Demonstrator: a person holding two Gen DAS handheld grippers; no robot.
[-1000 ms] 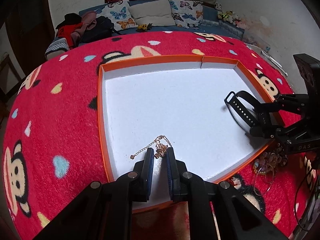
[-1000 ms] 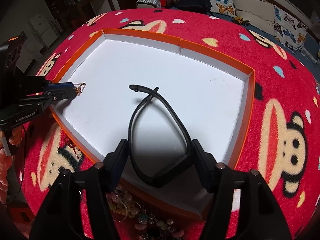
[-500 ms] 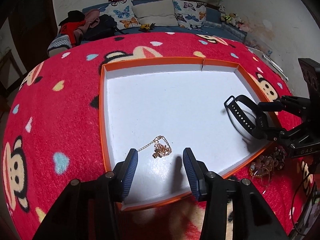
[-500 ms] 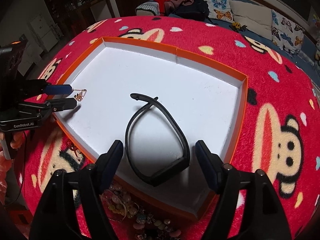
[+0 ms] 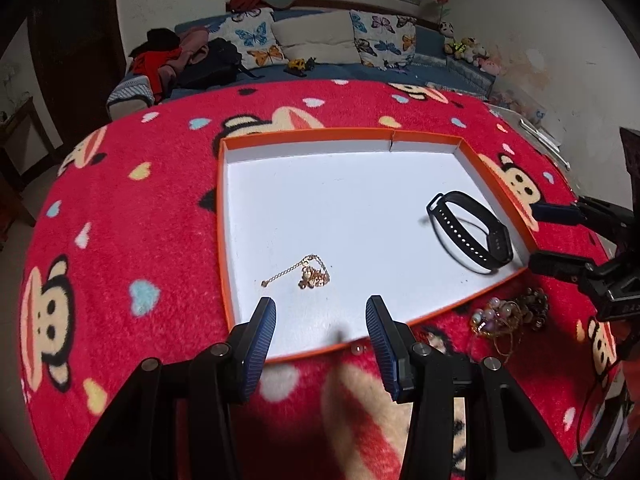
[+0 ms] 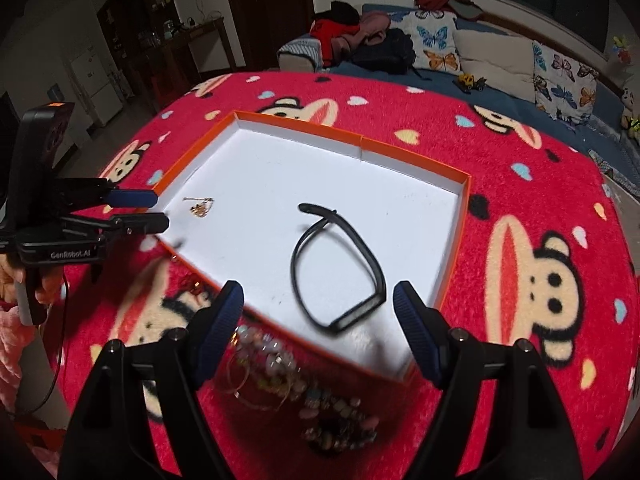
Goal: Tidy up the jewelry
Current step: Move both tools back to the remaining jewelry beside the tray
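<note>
A: Red plush blanket (image 5: 120, 208) with cartoon monkey faces covers the whole work surface. On it, centre, sits the shallow tray (image 5: 304, 136), orange rim, white floor.

B: Contents, largest first?

A: Black wristband (image 6: 340, 264), a closed loop lying flat on the tray floor toward 3 o'clock in the left wrist view. Then the gold chain (image 5: 308, 274) with its bunched pendant, on the tray floor toward 7 o'clock, well apart from the band.

B: Outside the tray?

A: Heap of beaded bracelets and thin bangles (image 6: 288, 376) on the blanket, just beside the tray's near rim, at 6 o'clock in the right wrist view.

B: Tongs?

A: Left gripper (image 5: 320, 332) has its jaws parted, nothing between them; the chain lies free just ahead. They have just been opening. Right gripper (image 6: 318, 320) stands spread wide, jaws either side of the band's near end, pads not touching it; also just been opening.
</note>
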